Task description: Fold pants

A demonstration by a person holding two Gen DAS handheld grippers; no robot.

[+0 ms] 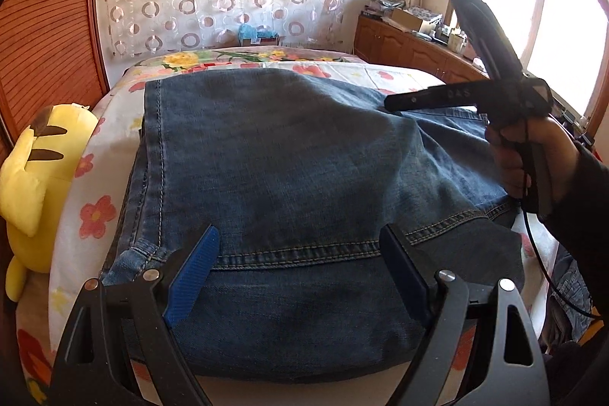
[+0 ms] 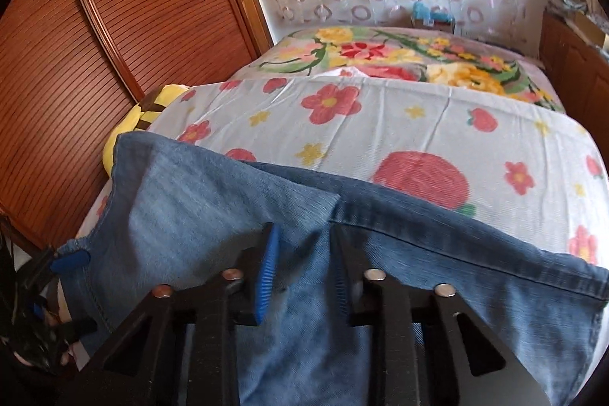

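Blue jeans (image 1: 289, 155) lie folded over on the flowered bed sheet (image 1: 95, 212). My left gripper (image 1: 298, 253) is open just above the jeans' near hem, its blue pads wide apart and empty. My right gripper (image 1: 392, 103) shows at the right of the left wrist view, held by a hand, its tip down on the denim. In the right wrist view the jeans (image 2: 418, 253) pass between the fingers of my right gripper (image 2: 300, 253), which is shut on a fold of the fabric. The left gripper's blue pad (image 2: 70, 259) shows at the far left edge there.
A yellow plush toy (image 1: 34, 185) lies at the bed's left edge beside a slatted wooden wardrobe door (image 1: 45, 25). A flowered blanket (image 2: 399, 59) lies at the bed's far end. A wooden cabinet (image 1: 403, 48) with clutter stands under the window at right.
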